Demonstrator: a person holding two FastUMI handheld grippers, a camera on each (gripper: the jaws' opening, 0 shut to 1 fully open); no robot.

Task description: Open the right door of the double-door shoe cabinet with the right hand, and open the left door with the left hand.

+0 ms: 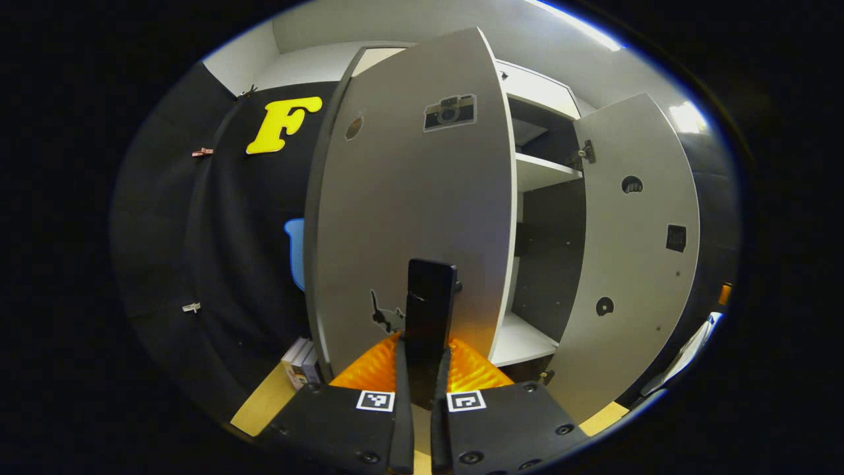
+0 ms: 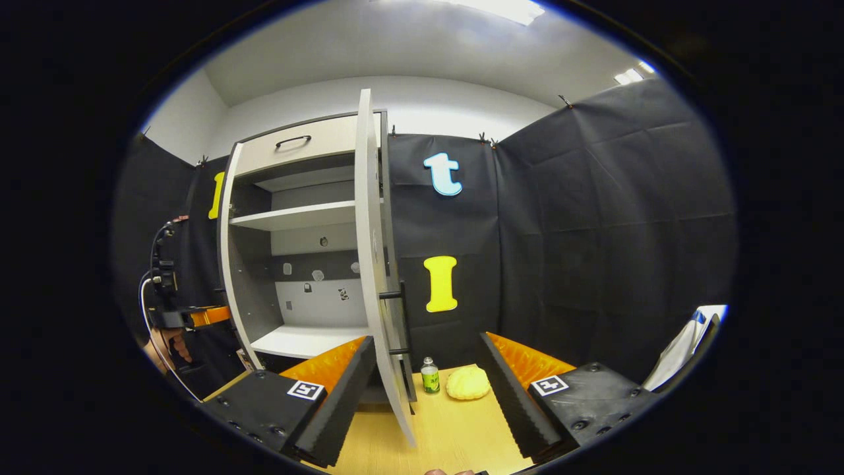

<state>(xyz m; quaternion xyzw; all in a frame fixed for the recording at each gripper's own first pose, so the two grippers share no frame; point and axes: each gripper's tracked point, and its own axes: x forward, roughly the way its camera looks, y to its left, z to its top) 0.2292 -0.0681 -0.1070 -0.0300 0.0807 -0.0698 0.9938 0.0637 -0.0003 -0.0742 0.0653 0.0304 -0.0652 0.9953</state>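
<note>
The grey left door (image 1: 409,198) of the shoe cabinet stands swung open in the left gripper view. My left gripper (image 1: 425,346) is shut on its upright black handle (image 1: 430,297). Beyond it the right door (image 1: 633,264) also hangs open, and white shelves (image 1: 544,171) show between the two. In the right gripper view the right door (image 2: 370,251) is edge-on with its black handle (image 2: 397,320) on the far side. My right gripper (image 2: 424,343) is open, fingers wide apart on either side of the door's lower edge, not touching it. The left gripper (image 2: 191,316) and a hand show far left.
A small green bottle (image 2: 430,376) and a yellow bun-shaped thing (image 2: 467,383) sit on the wooden surface (image 2: 448,429) beside the cabinet. A drawer with a black pull (image 2: 293,140) tops the cabinet. Small boxes (image 1: 300,363) lie at its base. A white object (image 2: 686,346) is far right.
</note>
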